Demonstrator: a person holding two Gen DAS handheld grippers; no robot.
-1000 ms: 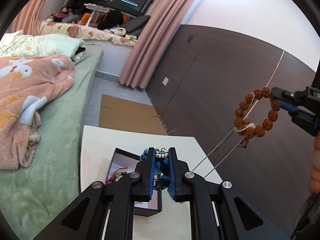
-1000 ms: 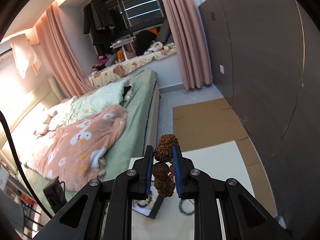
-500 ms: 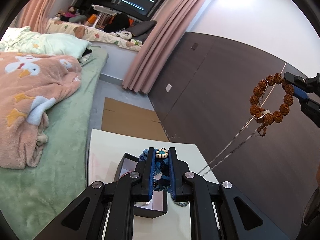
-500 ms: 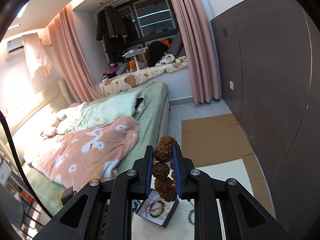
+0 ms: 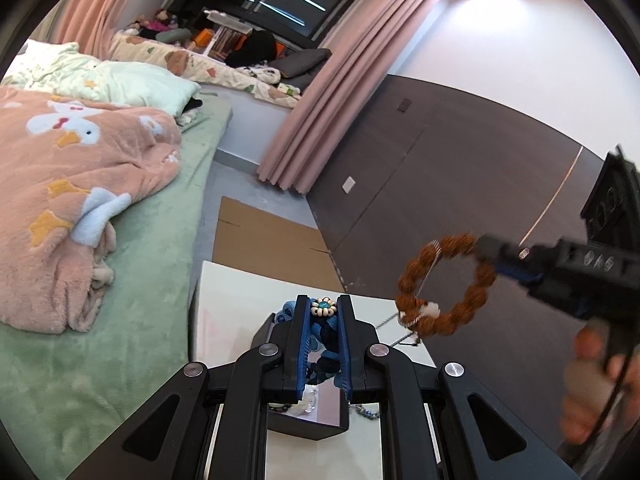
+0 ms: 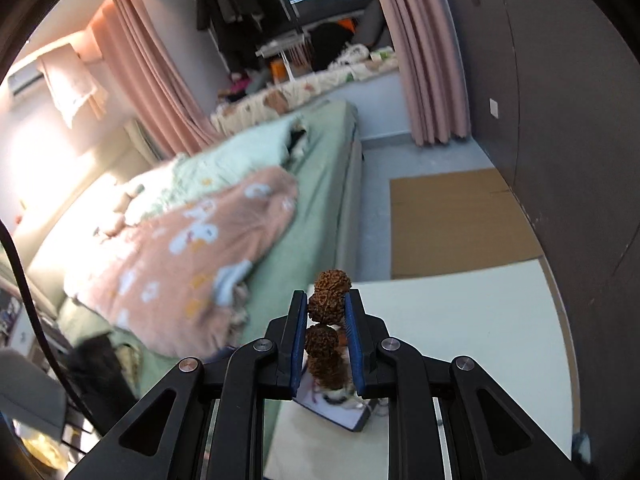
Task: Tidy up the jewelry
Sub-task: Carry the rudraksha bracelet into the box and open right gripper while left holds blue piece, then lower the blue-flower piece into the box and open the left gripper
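Note:
My left gripper [image 5: 324, 312] is shut on a blue braided bracelet [image 5: 325, 330] with a small cream bead flower and a teal centre, held over a black jewelry box [image 5: 308, 426] on the white table [image 5: 236, 304]. My right gripper [image 6: 327, 308] is shut on a brown rudraksha bead bracelet [image 6: 326, 308]; in the left wrist view that brown bracelet [image 5: 444, 286] hangs as a ring from the right gripper [image 5: 486, 250] above the table's right edge, a thin silver chain trailing from it. A hand [image 5: 592, 384] holds the right gripper. The box [image 6: 340, 410] lies below the right gripper.
A bed with green sheet [image 5: 132, 248] and pink blanket [image 5: 68, 168] runs along the table's left side. Flat cardboard [image 5: 268, 244] lies on the floor beyond the table. A dark panelled wall [image 5: 440, 184] stands to the right. A beaded chain [image 5: 366, 412] lies beside the box.
The right gripper with the brown bracelet has come down and inward toward the table and box. The left gripper has shifted slightly, still holding the blue bracelet over the box.

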